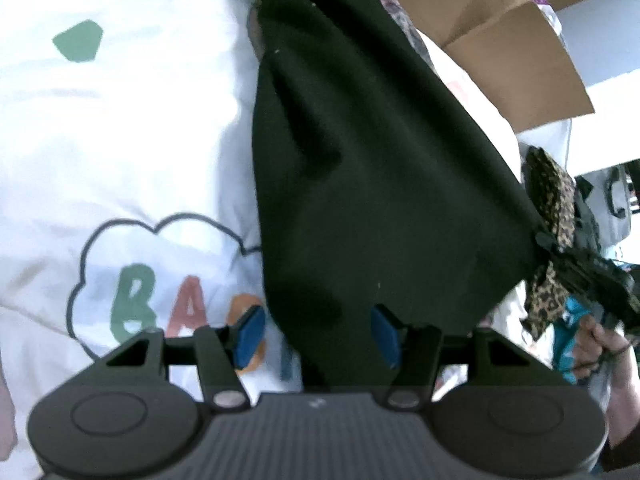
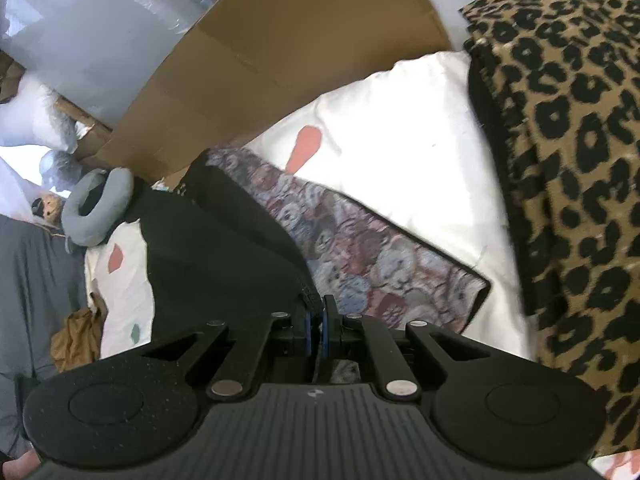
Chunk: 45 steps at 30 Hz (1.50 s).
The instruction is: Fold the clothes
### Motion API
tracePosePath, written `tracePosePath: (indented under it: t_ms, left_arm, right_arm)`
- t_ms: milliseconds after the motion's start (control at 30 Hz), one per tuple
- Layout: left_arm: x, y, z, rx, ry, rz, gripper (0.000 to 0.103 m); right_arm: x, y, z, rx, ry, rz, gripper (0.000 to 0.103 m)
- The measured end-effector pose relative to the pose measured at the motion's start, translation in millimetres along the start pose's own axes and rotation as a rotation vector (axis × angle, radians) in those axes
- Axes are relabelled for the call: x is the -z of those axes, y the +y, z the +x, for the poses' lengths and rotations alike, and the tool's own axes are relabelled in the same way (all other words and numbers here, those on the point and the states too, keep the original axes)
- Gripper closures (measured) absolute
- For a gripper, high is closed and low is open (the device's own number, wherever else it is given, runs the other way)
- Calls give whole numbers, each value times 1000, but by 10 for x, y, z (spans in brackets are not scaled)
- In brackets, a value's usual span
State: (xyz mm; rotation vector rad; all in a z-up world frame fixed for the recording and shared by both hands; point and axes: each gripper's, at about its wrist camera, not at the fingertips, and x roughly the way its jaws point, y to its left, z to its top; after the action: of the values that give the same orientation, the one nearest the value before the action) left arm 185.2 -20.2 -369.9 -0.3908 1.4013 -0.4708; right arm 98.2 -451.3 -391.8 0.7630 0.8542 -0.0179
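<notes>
A black garment (image 1: pixel 372 168) hangs stretched over a white printed sheet (image 1: pixel 120 128). My left gripper (image 1: pixel 318 334) is open with blue pads wide apart; the cloth's lower edge hangs between them, not clamped. My right gripper (image 2: pixel 315 330) is shut on the black garment's (image 2: pixel 224 240) edge, its pads pinched on the hem. In the left wrist view the right gripper (image 1: pixel 560 256) holds the garment's far corner. The garment's patterned print side (image 2: pixel 372 256) lies folded back on the sheet (image 2: pixel 400 140).
A leopard-print cloth (image 2: pixel 568 168) lies at the right. A cardboard box (image 2: pixel 288 48) stands behind the sheet, also in the left wrist view (image 1: pixel 500 40). A grey neck pillow (image 2: pixel 96 208) and grey clothing (image 2: pixel 36 280) sit at the left.
</notes>
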Motion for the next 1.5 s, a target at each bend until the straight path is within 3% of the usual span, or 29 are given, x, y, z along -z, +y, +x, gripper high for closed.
tracePosePath:
  t_ms: [267, 633, 700, 800, 833, 967, 1400, 1500]
  left_arm:
    - [179, 47, 87, 37, 93, -24, 41]
    - [334, 42, 302, 186, 182, -63, 42]
    - [356, 28, 372, 215, 203, -71, 45]
    - [418, 42, 476, 211, 244, -69, 68]
    - [408, 73, 501, 204, 253, -72, 80]
    - [458, 165, 402, 226, 235, -115, 97]
    - [328, 77, 136, 339, 204, -53, 102]
    - [349, -61, 329, 329, 220, -48, 102]
  right_arm:
    - [-65, -201, -4, 68, -30, 24, 100]
    - [-5, -384, 120, 114, -27, 38, 100]
    - [-1, -391, 132, 116, -27, 39, 100]
    - [5, -395, 140, 116, -30, 44, 100]
    - [7, -398, 140, 115, -31, 46, 100]
    - [10, -411, 134, 111, -35, 51, 100]
    - [8, -449, -69, 97, -79, 80, 100]
    - [5, -482, -70, 106, -84, 78, 100]
